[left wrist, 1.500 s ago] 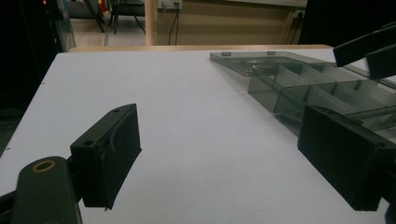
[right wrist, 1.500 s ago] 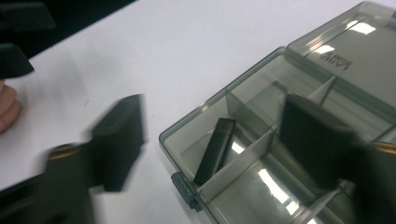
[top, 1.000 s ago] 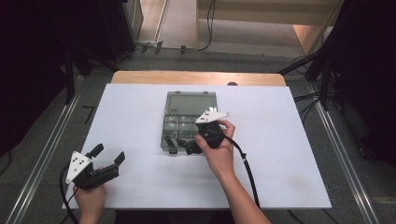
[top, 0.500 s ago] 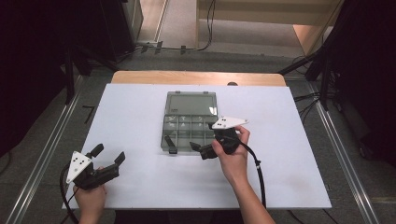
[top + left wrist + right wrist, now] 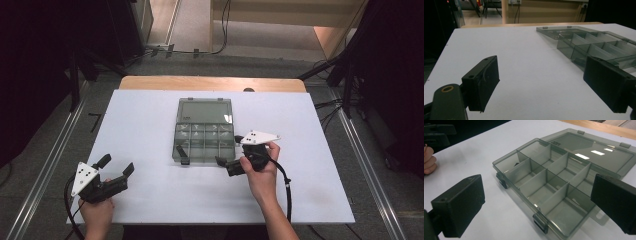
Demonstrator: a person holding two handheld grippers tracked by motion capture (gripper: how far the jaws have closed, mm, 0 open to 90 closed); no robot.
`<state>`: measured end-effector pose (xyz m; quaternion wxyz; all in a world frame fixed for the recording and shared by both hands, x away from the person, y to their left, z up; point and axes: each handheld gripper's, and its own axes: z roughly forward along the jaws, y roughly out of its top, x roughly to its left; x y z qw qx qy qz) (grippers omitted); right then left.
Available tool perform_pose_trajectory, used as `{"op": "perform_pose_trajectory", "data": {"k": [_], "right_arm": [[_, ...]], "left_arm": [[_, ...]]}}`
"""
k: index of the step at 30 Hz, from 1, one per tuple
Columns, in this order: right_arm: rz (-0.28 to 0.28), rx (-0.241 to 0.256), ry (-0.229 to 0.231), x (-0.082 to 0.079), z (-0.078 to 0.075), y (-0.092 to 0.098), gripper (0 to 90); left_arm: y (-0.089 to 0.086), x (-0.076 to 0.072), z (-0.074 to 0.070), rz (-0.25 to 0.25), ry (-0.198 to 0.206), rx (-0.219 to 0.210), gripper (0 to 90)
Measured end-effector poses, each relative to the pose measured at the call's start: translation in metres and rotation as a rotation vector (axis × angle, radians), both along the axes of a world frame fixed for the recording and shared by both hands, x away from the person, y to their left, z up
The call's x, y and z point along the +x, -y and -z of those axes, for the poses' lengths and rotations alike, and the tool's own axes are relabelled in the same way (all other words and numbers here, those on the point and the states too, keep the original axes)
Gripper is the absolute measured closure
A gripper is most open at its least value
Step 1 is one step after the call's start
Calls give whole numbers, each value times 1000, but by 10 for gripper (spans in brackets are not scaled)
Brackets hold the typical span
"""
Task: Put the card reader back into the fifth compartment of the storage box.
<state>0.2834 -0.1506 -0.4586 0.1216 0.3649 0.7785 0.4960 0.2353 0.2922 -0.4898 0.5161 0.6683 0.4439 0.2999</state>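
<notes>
A smoky clear compartment box [image 5: 204, 131] lies open at the table's middle, its lid [image 5: 205, 111] flat behind it. Two black latches [image 5: 540, 221] hang on its front wall. Its compartments [image 5: 541, 190] look empty. My right gripper [image 5: 228, 149] stands open at the box's front right corner, nothing between its jaws. In the right gripper view the right gripper [image 5: 537, 203] frames the box [image 5: 531, 162] from the front. My left gripper [image 5: 116, 165] rests open near the table's front left edge. From the left gripper [image 5: 546, 85], the box [image 5: 596, 42] lies off to the right.
The white table top [image 5: 140, 125] ends at a wooden strip [image 5: 210, 83] at the back. Dark floor with metal rails [image 5: 50, 165] flanks both sides. The other hand [image 5: 429, 161] shows at the left of the right gripper view.
My right gripper has drawn back from the box's front toward the near right, now standing just off its corner. The left gripper has stayed still.
</notes>
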Motion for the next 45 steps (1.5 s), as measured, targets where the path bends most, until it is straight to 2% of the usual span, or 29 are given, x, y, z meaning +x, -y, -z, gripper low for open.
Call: {"op": "perform_pose_trajectory", "data": {"k": [19,25,45], "right_arm": [[50,12,17,-15,8,32,0],[75,18,11,-21,12,46,0],[158,33,34,-42,19,93,0]], "left_arm": [[0,0,0,0,0,1,136],[0,0,0,-1,0,2,136],[1,0,0,-3,-1,5,136]]}}
